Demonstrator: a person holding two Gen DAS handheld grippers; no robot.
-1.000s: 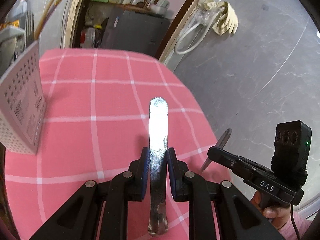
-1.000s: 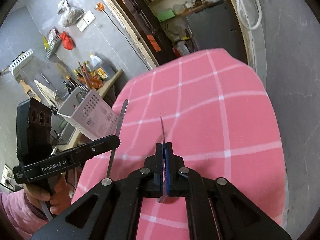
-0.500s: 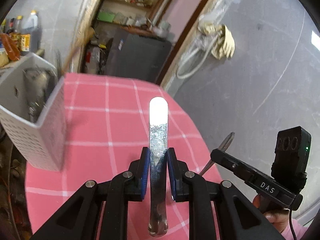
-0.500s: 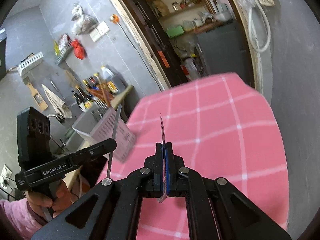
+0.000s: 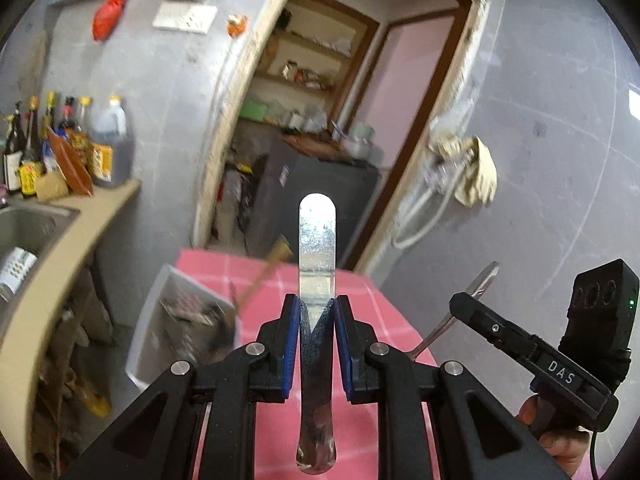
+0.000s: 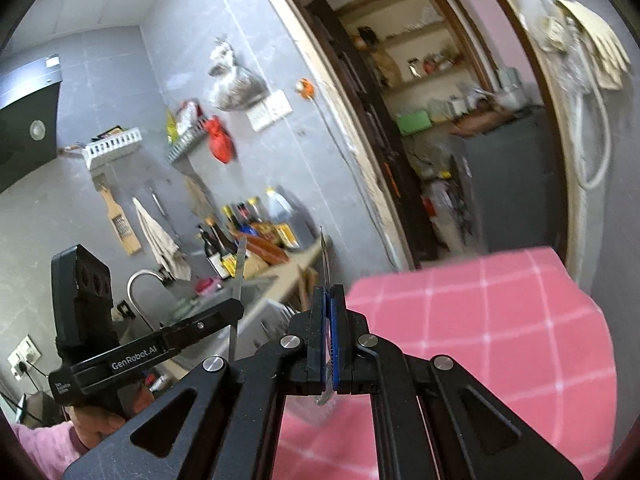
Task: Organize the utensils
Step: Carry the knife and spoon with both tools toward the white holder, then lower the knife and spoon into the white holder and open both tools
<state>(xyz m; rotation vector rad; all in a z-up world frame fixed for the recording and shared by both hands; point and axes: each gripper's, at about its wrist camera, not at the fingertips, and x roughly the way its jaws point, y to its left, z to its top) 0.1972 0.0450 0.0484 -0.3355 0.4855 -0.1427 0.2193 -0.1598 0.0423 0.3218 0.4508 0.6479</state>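
Note:
My left gripper (image 5: 316, 312) is shut on a flat steel utensil handle (image 5: 317, 240) that points up and forward, raised well above the pink checked table (image 5: 352, 312). My right gripper (image 6: 329, 300) is shut on a thin steel utensil (image 6: 325, 256) seen edge-on, also held high. The right gripper shows at the right of the left wrist view (image 5: 472, 300), the left gripper at the left of the right wrist view (image 6: 236, 308). A white perforated utensil basket (image 5: 160, 332) with several utensils in it stands on the table's left side, below and left of the left gripper.
A counter (image 5: 80, 248) with a sink (image 5: 28, 220) and several bottles (image 5: 108, 144) runs along the left. A doorway (image 5: 320, 120) with shelves and a dark cabinet lies beyond the table. The table's right edge (image 6: 600, 320) drops to a grey floor.
Both grippers have tilted upward and lifted with their utensils; the table has dropped low in both views. The basket now lies below and left of the left gripper, its open top visible.

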